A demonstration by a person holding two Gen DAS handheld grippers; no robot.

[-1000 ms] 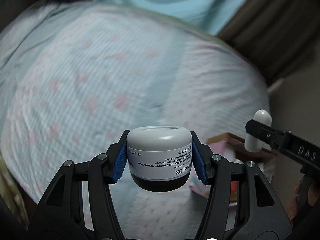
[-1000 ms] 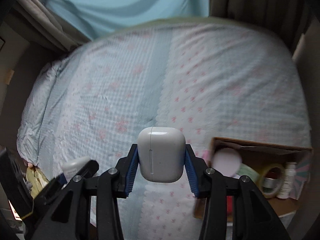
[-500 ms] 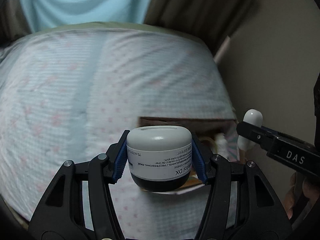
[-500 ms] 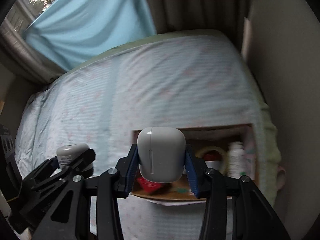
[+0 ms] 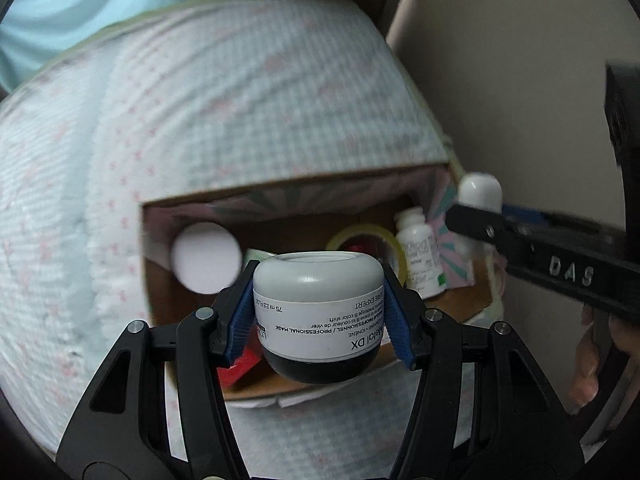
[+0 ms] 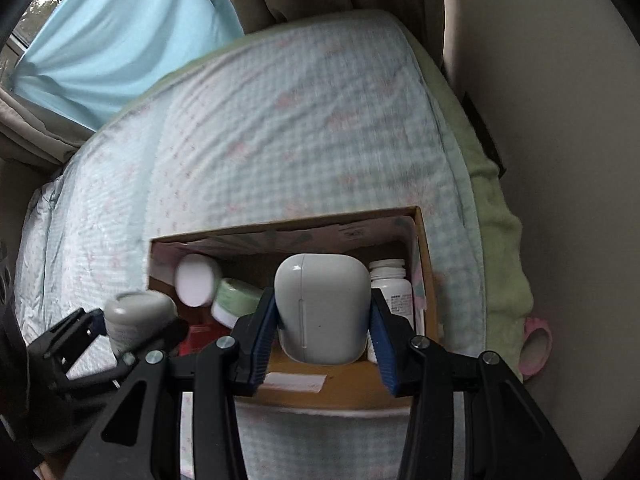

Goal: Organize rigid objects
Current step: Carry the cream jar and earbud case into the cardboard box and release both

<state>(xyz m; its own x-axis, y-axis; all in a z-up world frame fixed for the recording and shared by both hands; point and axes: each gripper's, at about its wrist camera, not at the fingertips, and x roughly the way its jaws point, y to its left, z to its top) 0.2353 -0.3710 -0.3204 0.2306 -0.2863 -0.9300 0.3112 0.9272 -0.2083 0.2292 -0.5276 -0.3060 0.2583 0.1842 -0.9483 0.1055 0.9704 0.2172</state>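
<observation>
— How are the two held?
— Both point steeply down. The left hand-held gripper (image 5: pixel 320 312) pinches a round white-labelled jar with a grey cap and dark base (image 5: pixel 318 312) between its blue pads, above the open brown cardboard box (image 5: pixel 280 196) on the bed.
— And the other?
— The right hand-held gripper (image 6: pixel 322 316) clamps a smooth white rounded plastic case (image 6: pixel 322 308) over the same box, beside a white bottle (image 6: pixel 394 288).

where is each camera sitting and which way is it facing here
Left wrist: on the left gripper, looking down its fingers at the jar over the cardboard box; a hand shows.
Right wrist: on the right gripper, looking down at the white case over the box.
Shared: box, bed, both grippers.
</observation>
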